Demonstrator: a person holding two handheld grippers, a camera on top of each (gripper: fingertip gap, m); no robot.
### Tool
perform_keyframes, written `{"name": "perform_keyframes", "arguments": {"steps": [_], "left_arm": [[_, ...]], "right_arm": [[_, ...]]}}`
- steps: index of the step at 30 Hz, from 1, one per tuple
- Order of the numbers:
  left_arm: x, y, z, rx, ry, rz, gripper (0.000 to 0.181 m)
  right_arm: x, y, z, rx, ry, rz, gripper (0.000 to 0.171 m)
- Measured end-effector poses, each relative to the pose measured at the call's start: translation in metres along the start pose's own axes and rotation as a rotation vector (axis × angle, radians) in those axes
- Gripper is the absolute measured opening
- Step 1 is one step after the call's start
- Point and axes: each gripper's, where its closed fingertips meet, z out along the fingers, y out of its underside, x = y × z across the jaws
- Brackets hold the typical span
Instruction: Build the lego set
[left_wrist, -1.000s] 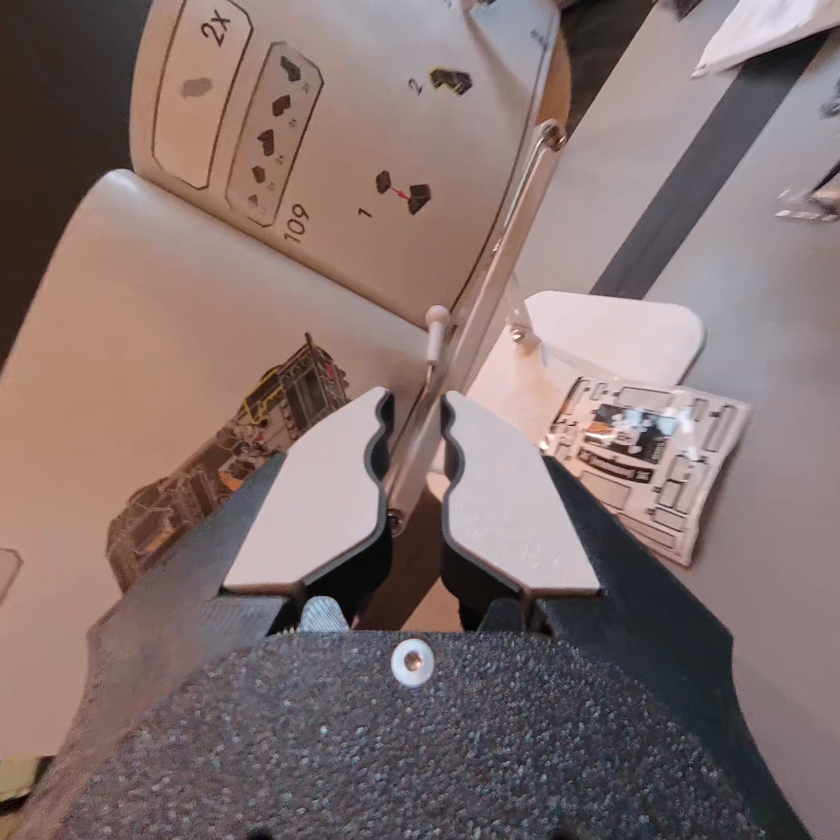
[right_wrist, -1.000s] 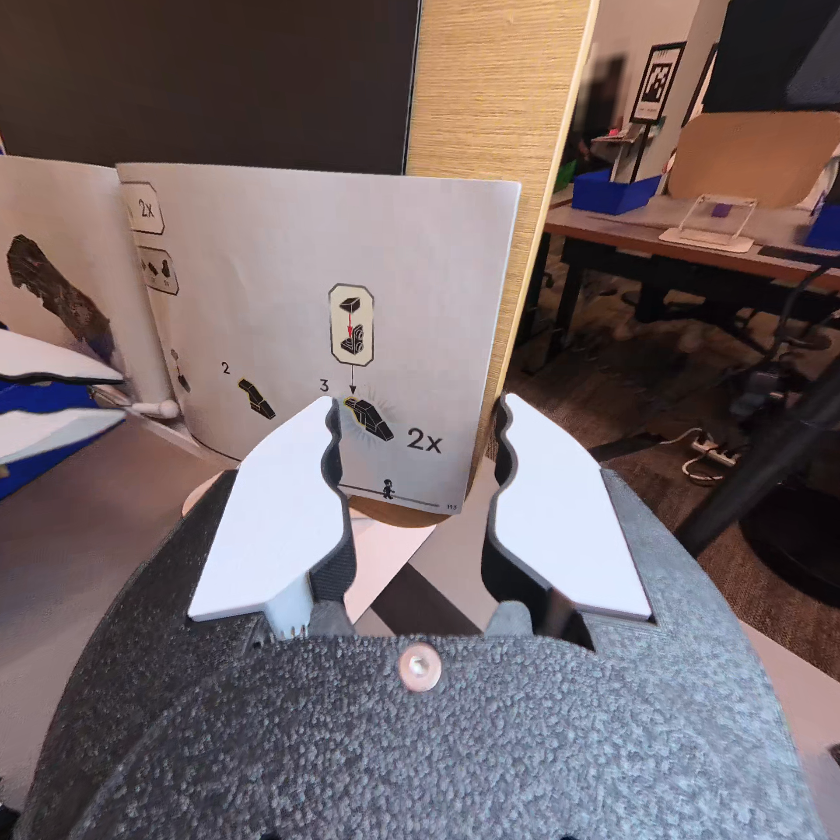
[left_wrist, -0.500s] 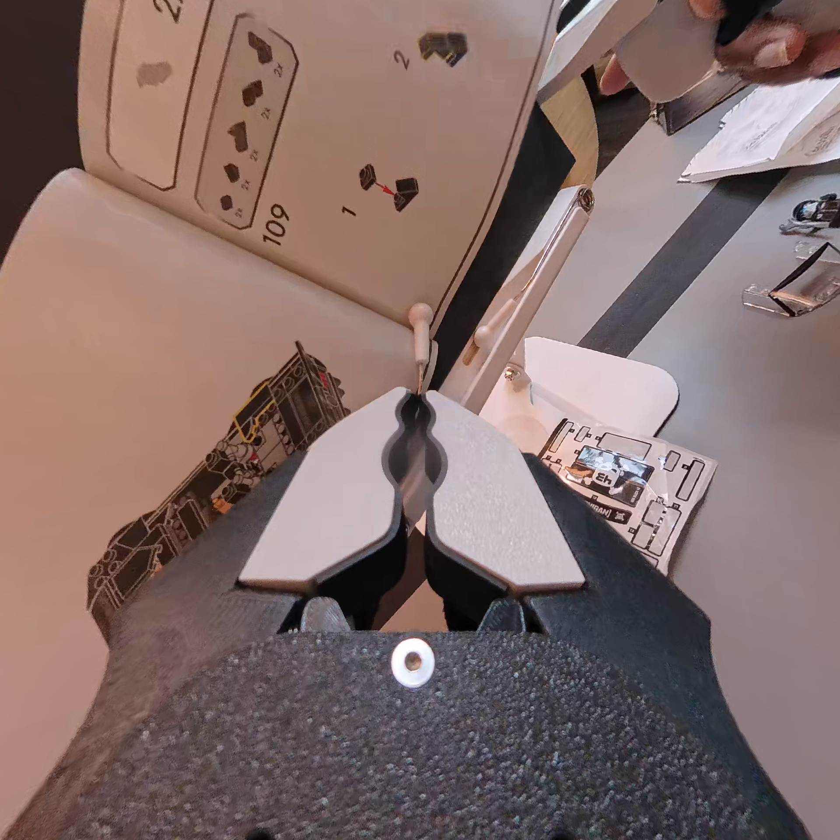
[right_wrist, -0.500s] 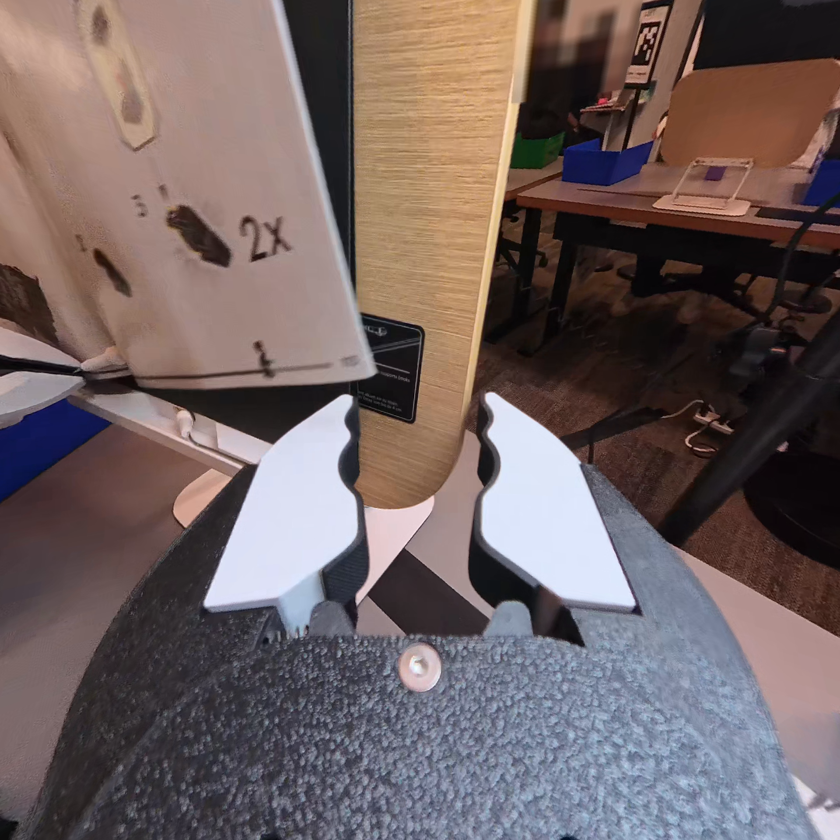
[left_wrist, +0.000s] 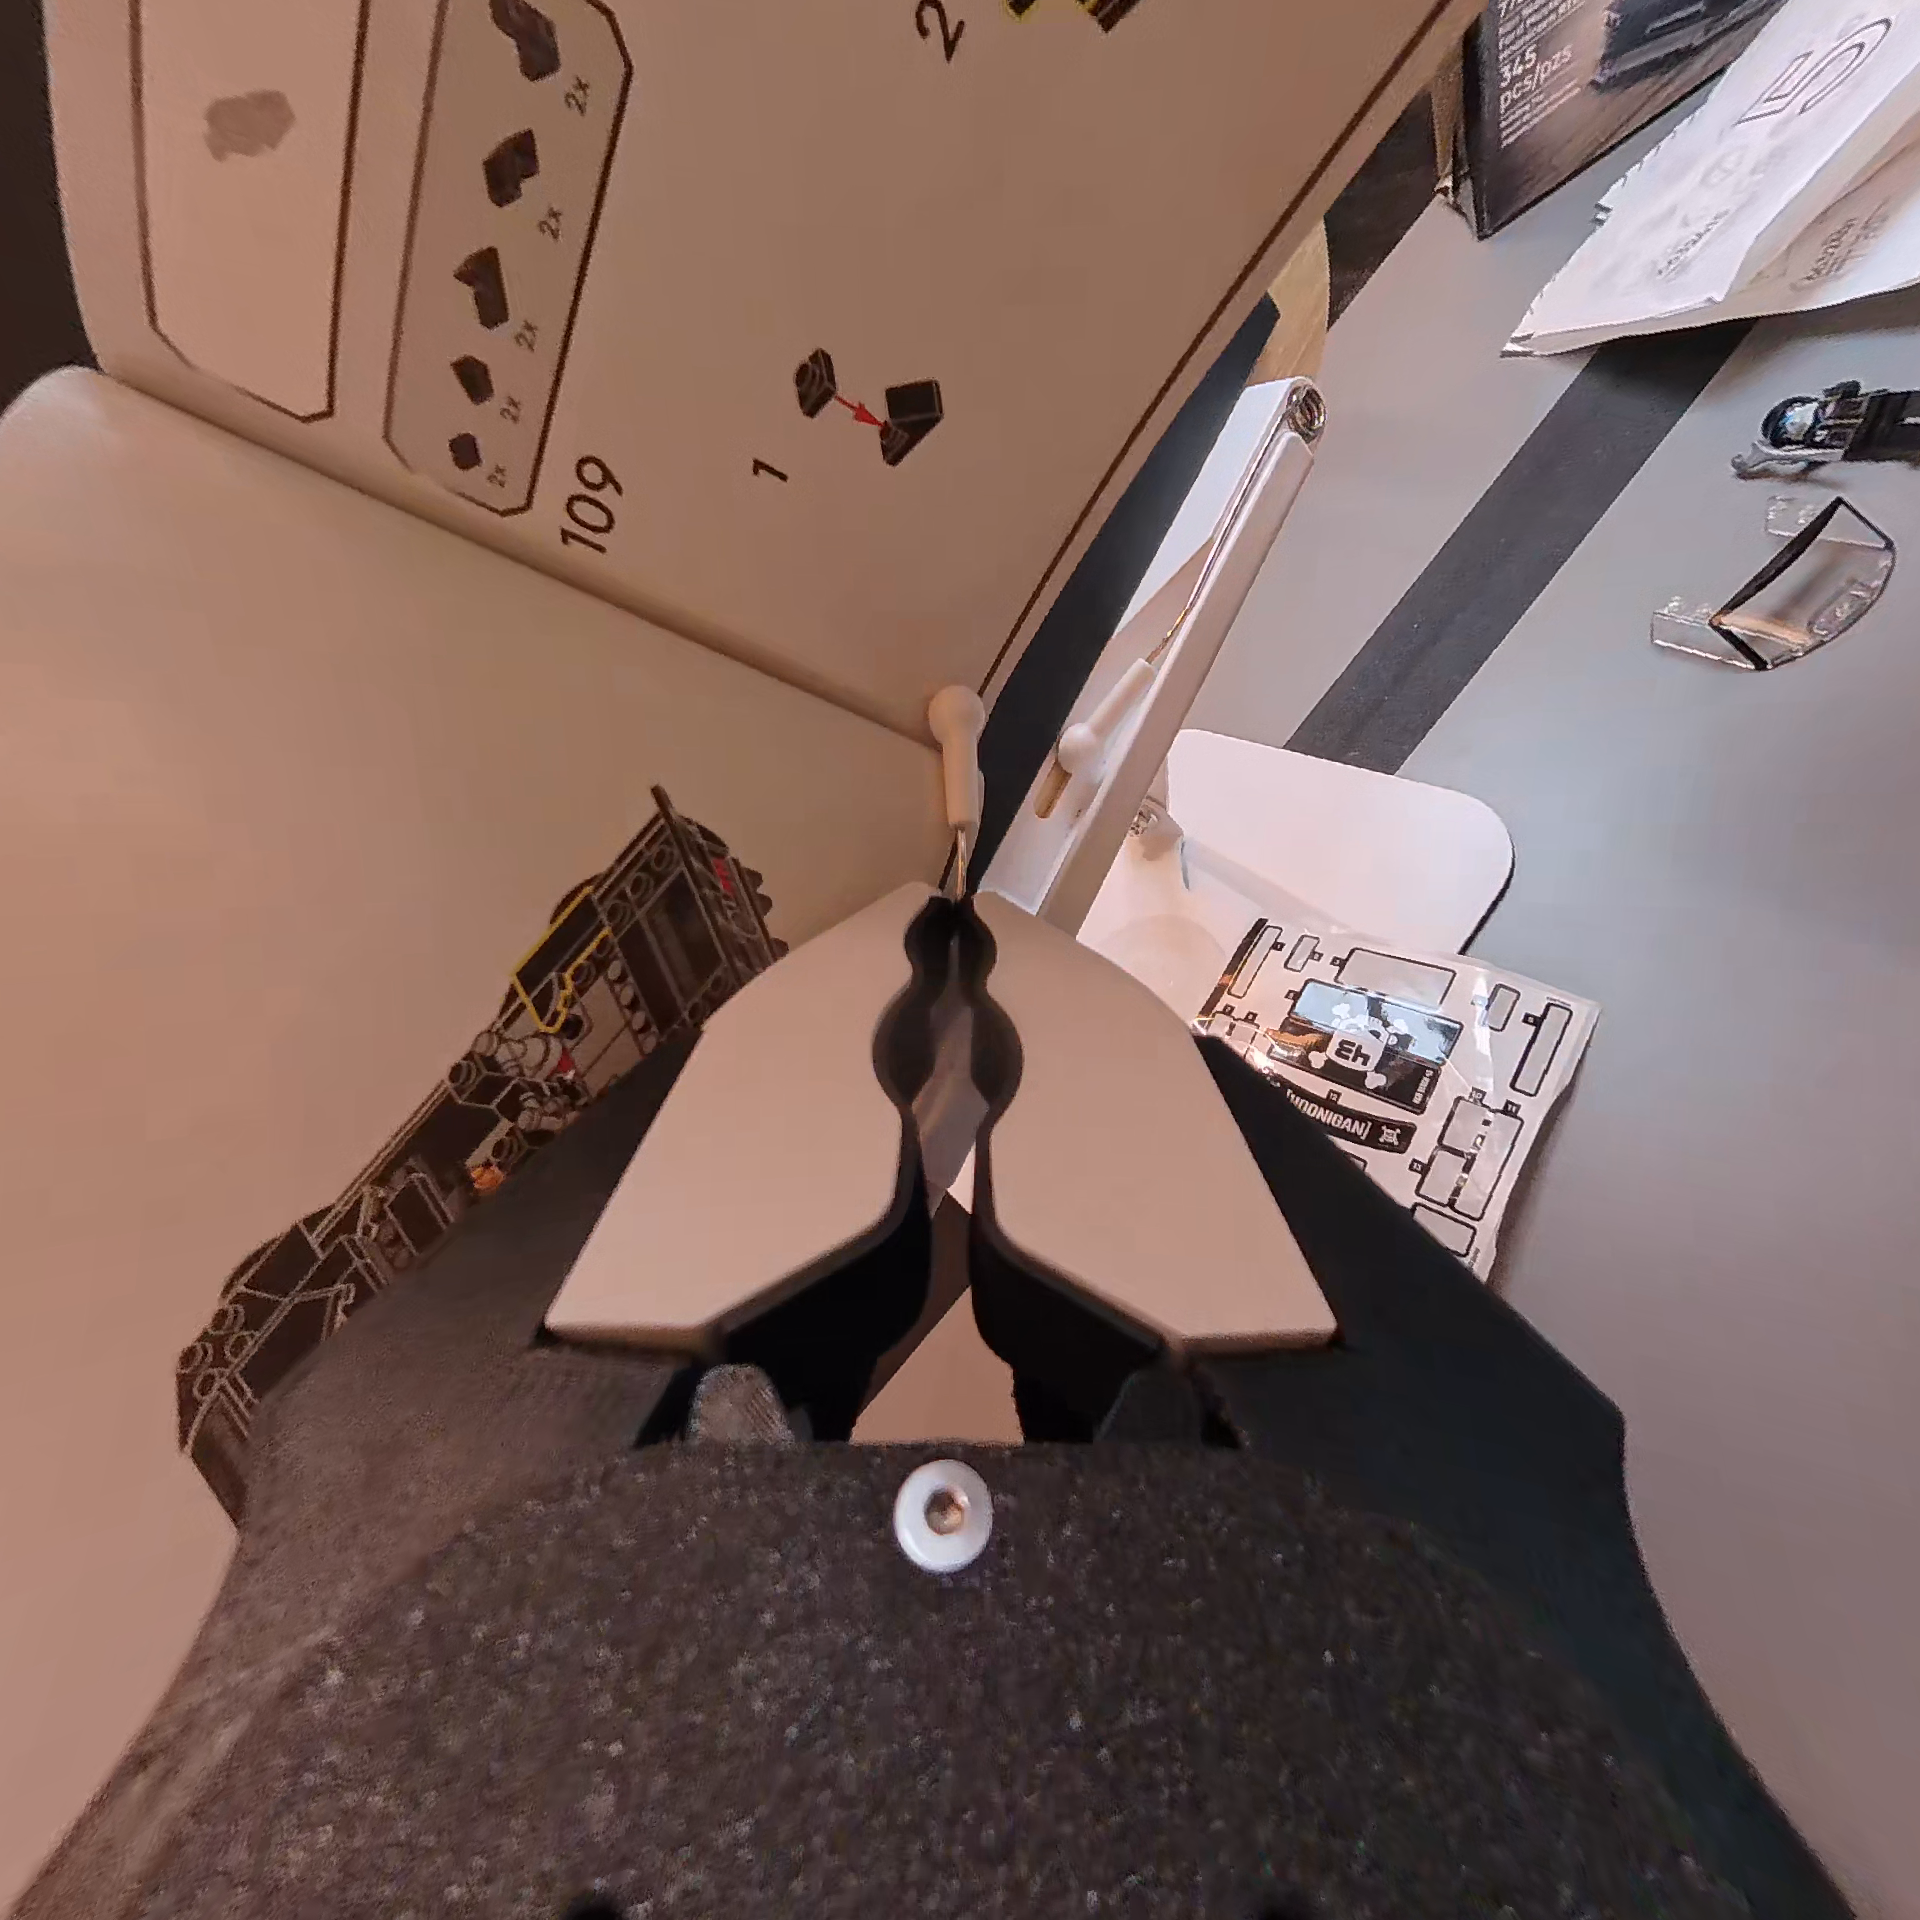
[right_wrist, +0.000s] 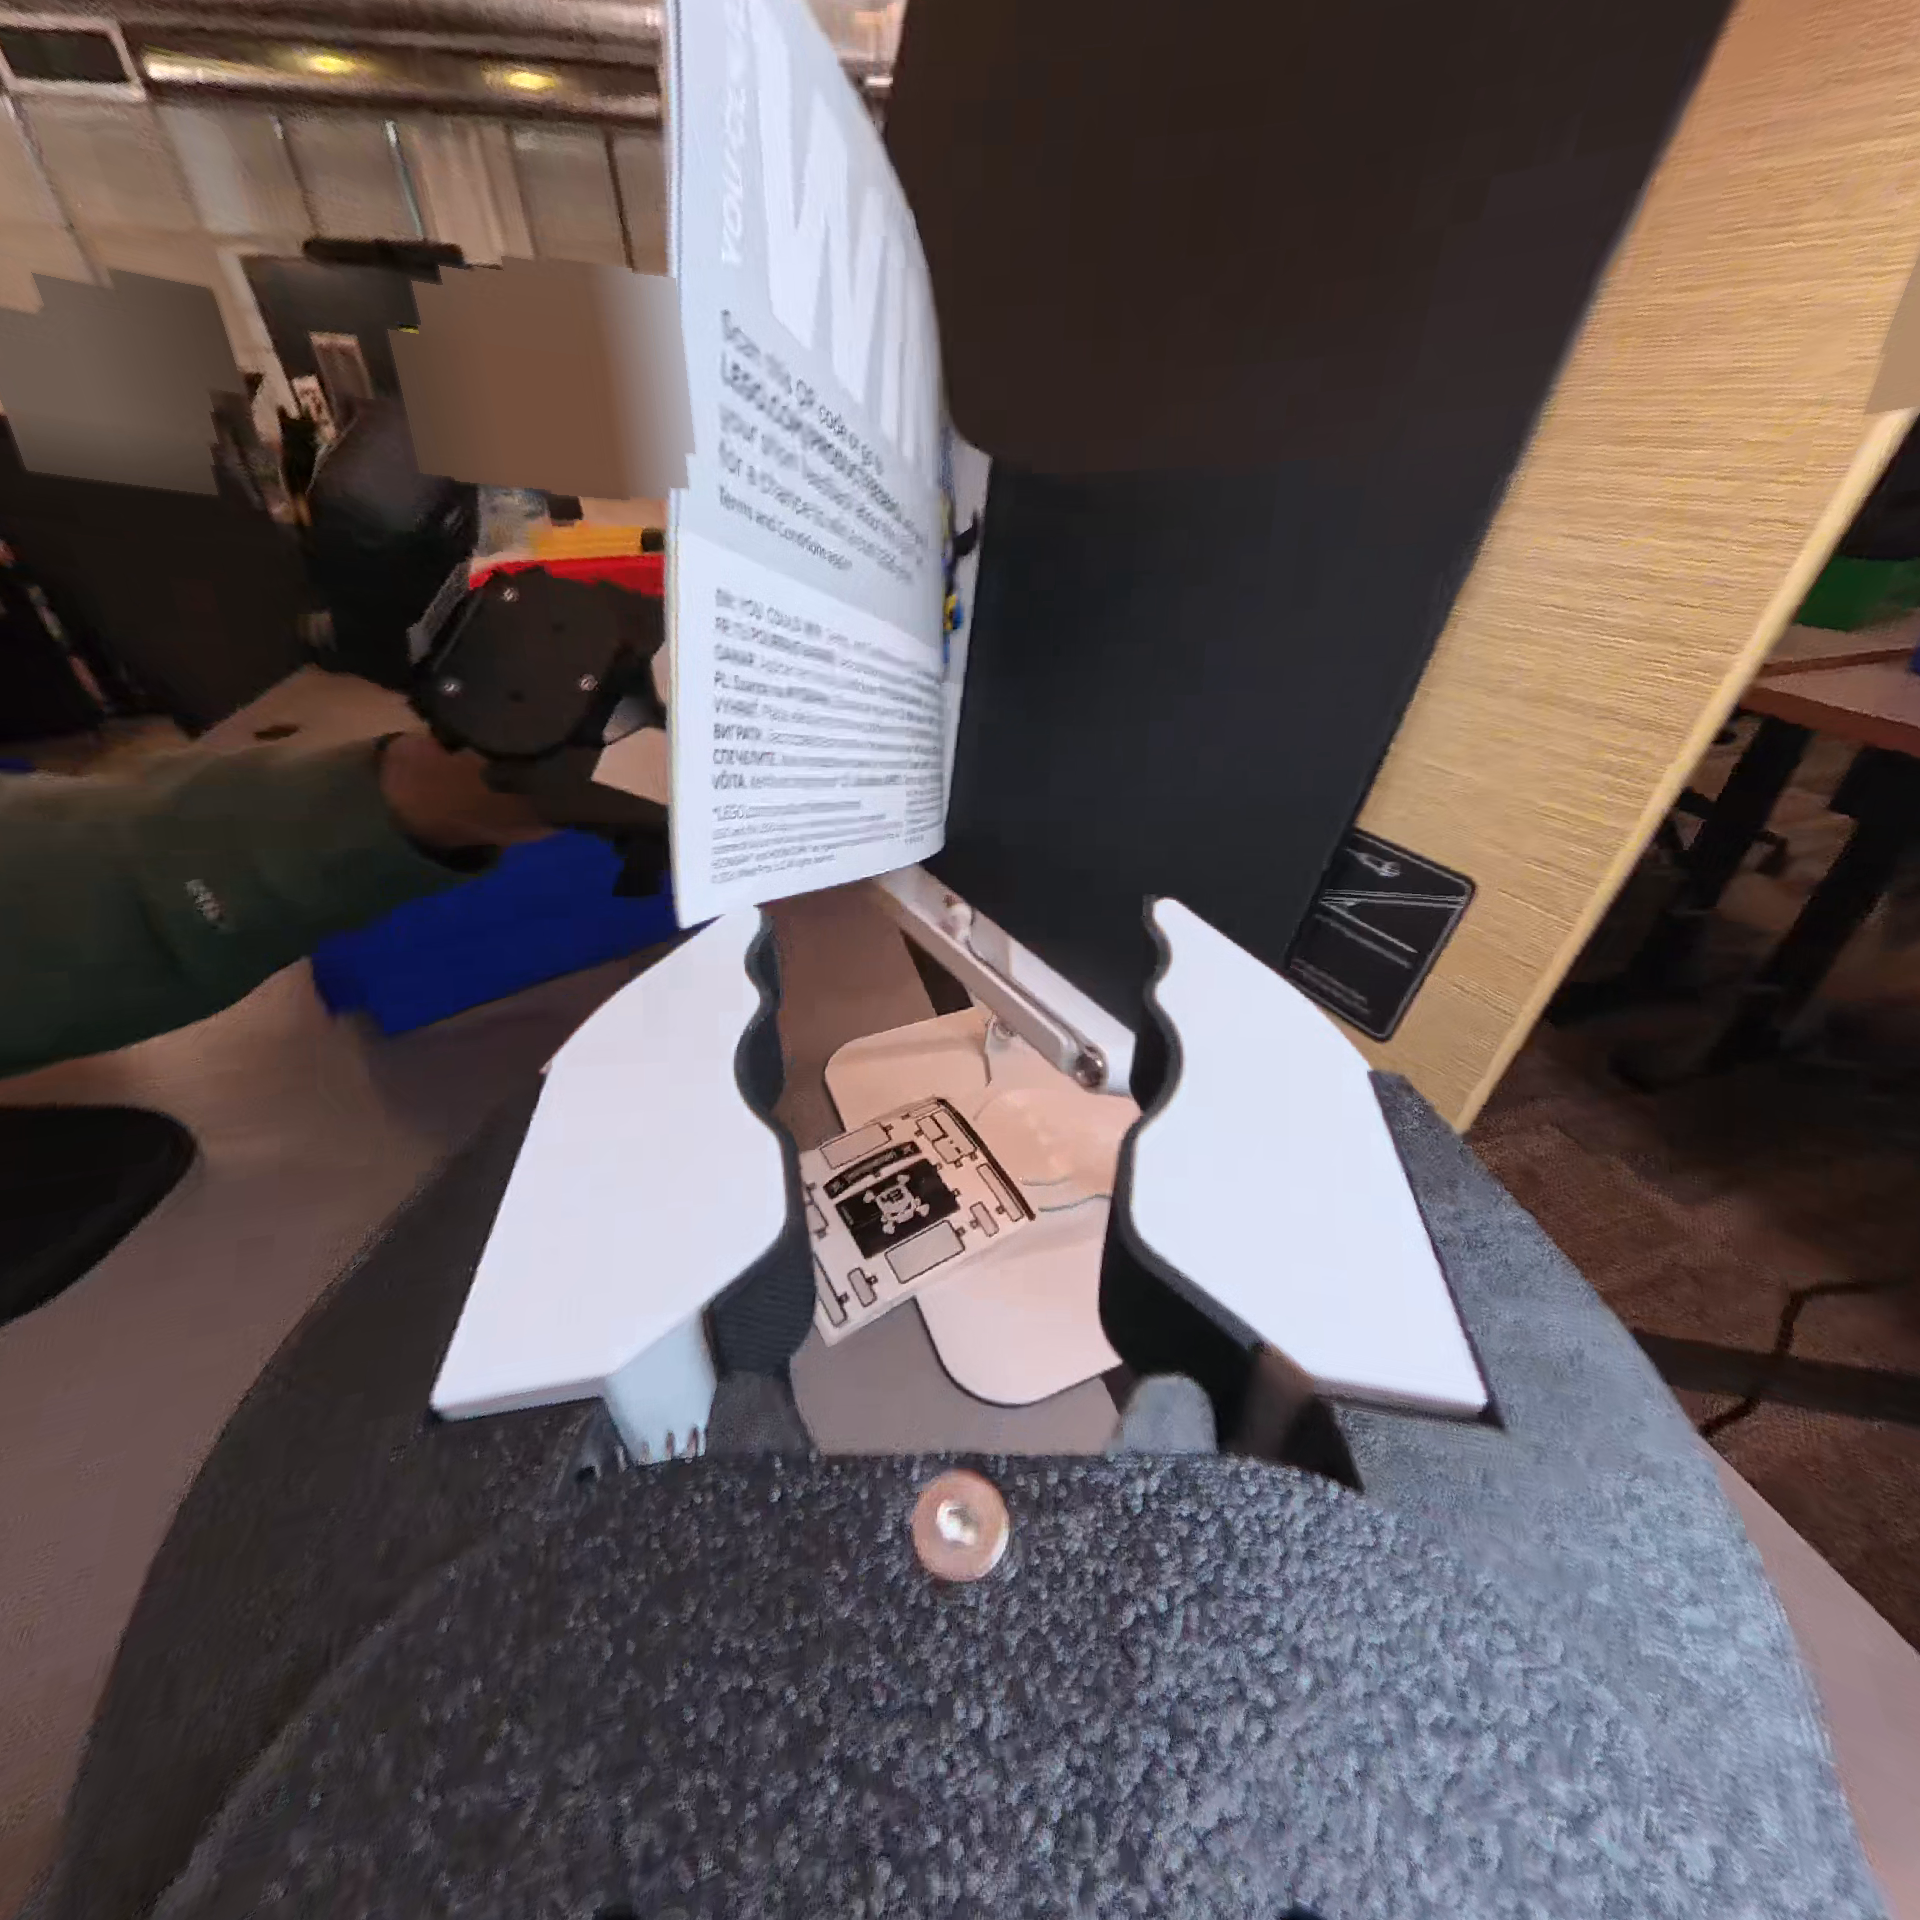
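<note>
- Left wrist view: the left hand-held gripper (left_wrist: 954, 914) is clenched on the lower edge of the open instruction booklet (left_wrist: 436, 748), a thin sliver of page showing between its closed fingers.
- The booklet stands on a white book stand (left_wrist: 1340, 862); a white-tipped page-holder pin (left_wrist: 956, 748) sits just above the fingertips at the booklet's fold.
- A sticker sheet (left_wrist: 1413, 1081) lies on the grey surface (left_wrist: 1714, 1039), partly over the stand's base, just right of the gripper.
- Farther right on the surface lie a clear windscreen piece (left_wrist: 1766, 603) and a small dark lego sub-assembly (left_wrist: 1829, 426), apart from each other; printed paper bags (left_wrist: 1766, 197) and a black box (left_wrist: 1558, 114) sit at the far edge.
- Right wrist view: the right hand-held gripper (right_wrist: 951, 914) is released, its fingers spread wide and grasping nothing, just below the booklet's back cover (right_wrist: 800, 582).
- Between its fingers, lower down, the sticker sheet (right_wrist: 904, 1205) rests on the stand's white base (right_wrist: 1008, 1320).
- At left, an arm in a green sleeve (right_wrist: 156, 894) reaches toward the booklet with the other gripper's black body (right_wrist: 530, 665).
</note>
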Motion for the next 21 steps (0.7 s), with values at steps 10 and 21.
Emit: {"name": "perform_keyframes", "arguments": {"steps": [10,21], "left_arm": [[0.001,0.001,0.001,-0.039,0.025,0.002,0.003],[0.009,0.004,0.002,-0.01,0.034,0.057,0.004]], "right_arm": [[0.001,-0.013,0.011,0.012,0.028,-0.017,0.055],[0.059,0.023,0.006,0.062,0.274,0.154,0.0]]}}
